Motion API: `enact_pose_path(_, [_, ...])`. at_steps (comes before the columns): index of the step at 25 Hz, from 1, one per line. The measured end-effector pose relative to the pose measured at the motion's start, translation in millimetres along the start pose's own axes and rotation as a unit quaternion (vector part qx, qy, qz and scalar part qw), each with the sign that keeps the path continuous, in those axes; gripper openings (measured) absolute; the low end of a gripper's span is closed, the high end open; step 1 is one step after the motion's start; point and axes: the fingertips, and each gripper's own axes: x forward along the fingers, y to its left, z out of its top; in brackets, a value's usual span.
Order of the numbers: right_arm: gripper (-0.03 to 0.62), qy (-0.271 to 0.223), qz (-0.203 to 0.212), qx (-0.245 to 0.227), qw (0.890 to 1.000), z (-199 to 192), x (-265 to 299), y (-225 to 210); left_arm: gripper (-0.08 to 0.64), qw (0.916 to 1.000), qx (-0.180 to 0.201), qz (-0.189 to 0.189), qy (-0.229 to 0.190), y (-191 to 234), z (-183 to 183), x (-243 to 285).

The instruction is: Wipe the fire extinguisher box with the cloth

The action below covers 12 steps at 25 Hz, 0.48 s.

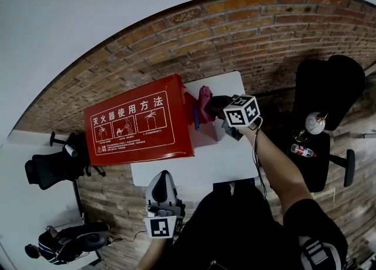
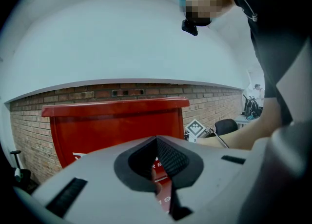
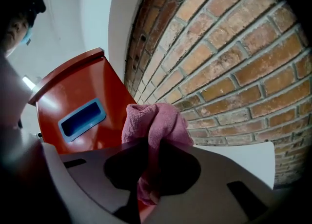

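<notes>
The red fire extinguisher box (image 1: 138,123) stands on a white table (image 1: 194,169) against a brick wall, with white print on its front. My right gripper (image 1: 212,105) is shut on a pink cloth (image 1: 204,99), held at the box's right side near a blue recessed handle (image 3: 81,119). In the right gripper view the pink cloth (image 3: 153,128) bulges out between the jaws, close to the red side panel (image 3: 78,101). My left gripper (image 1: 163,187) hangs low at the table's front edge, apart from the box (image 2: 114,125); its jaws are shut with nothing in them.
The brick wall (image 1: 247,33) runs behind the table. A black office chair (image 1: 326,104) stands to the right with a bottle (image 1: 304,152) and a round object (image 1: 315,123) on it. More chairs (image 1: 56,166) stand at the left.
</notes>
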Motion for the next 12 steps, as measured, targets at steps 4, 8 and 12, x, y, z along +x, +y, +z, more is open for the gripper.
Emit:
enact_pose_path(4, [0.061, -0.004, -0.003, 0.037, 0.999, -7, 2, -7, 0.049, 1.0, 0.009, -0.002, 0.001, 0, 1, 4])
enact_pose_path(8, [0.061, -0.005, -0.008, 0.061, 0.998, -12, 3, -12, 0.049, 0.9999, 0.012, -0.005, -0.001, 0, 2, 10])
enact_pose_path(12, [0.061, 0.001, -0.012, 0.073, 0.997, -22, 5, -20, 0.049, 0.9999, 0.013, -0.005, 0.002, 0, 2, 15])
